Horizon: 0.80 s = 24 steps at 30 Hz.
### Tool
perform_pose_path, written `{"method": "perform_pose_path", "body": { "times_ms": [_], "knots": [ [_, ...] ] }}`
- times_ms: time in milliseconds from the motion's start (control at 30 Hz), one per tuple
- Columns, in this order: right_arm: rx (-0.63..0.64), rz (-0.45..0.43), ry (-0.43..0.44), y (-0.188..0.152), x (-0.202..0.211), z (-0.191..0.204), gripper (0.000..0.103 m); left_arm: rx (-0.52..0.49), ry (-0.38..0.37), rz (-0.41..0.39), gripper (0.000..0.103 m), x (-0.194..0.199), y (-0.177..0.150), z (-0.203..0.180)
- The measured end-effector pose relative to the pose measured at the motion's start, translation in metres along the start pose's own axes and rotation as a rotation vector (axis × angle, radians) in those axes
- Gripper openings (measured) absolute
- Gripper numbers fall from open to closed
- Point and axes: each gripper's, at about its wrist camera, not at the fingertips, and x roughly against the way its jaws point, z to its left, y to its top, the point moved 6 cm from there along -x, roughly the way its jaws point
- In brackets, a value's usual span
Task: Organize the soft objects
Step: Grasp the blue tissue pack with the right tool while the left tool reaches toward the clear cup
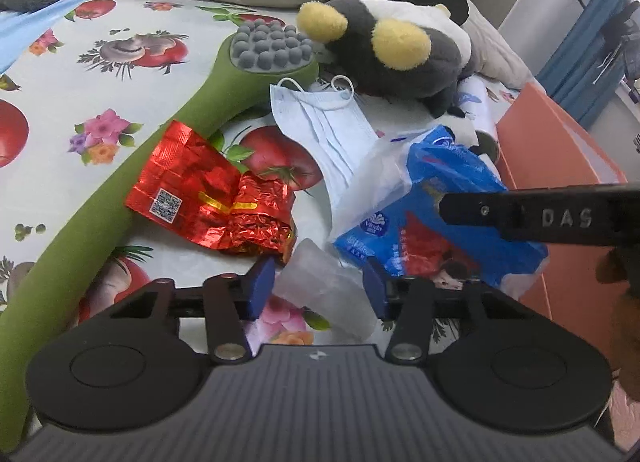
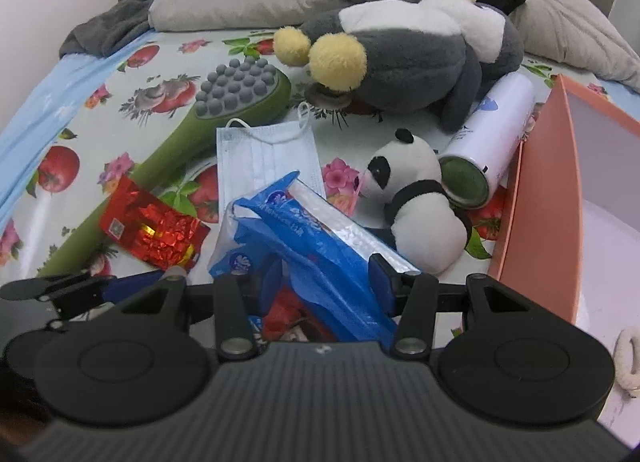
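The blue tissue pack (image 2: 304, 238), crumpled and glossy with a clear torn end, lies between the right gripper (image 2: 320, 282)'s half-open fingers; its near end is hidden under the gripper body, and contact with the pads is unclear. The left gripper (image 1: 316, 286) straddles a translucent wrapper (image 1: 324, 286), equally half-open.

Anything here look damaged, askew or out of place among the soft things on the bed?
Yes. The blue tissue pack is torn open and crumpled. The red foil packet is crushed. A hard spray can lies tipped on its side beside the panda plush.
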Motion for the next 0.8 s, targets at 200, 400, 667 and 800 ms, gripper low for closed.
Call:
{"method": "perform_pose_path", "body": {
  "times_ms": [200, 400, 667, 800],
  "knots": [
    [0.032, -0.001, -0.009, -0.004, -0.001, 0.006, 0.022, 0.030, 0.007, -0.012, 0.031, 0.004, -0.001, 0.008],
    [0.025, -0.054, -0.008, -0.002, 0.021, 0.013, 0.006, 0.049, -0.010, -0.036, 0.018, 0.019, -0.002, 0.009],
    [0.026, -0.084, 0.017, -0.015, 0.057, 0.022, 0.005, 0.091, -0.009, -0.067, 0.014, 0.054, -0.016, 0.007],
    [0.011, -0.087, 0.032, -0.027, 0.074, 0.027, 0.005, 0.120, -0.007, -0.081, 0.014, 0.077, -0.029, 0.010]
  ]
}}
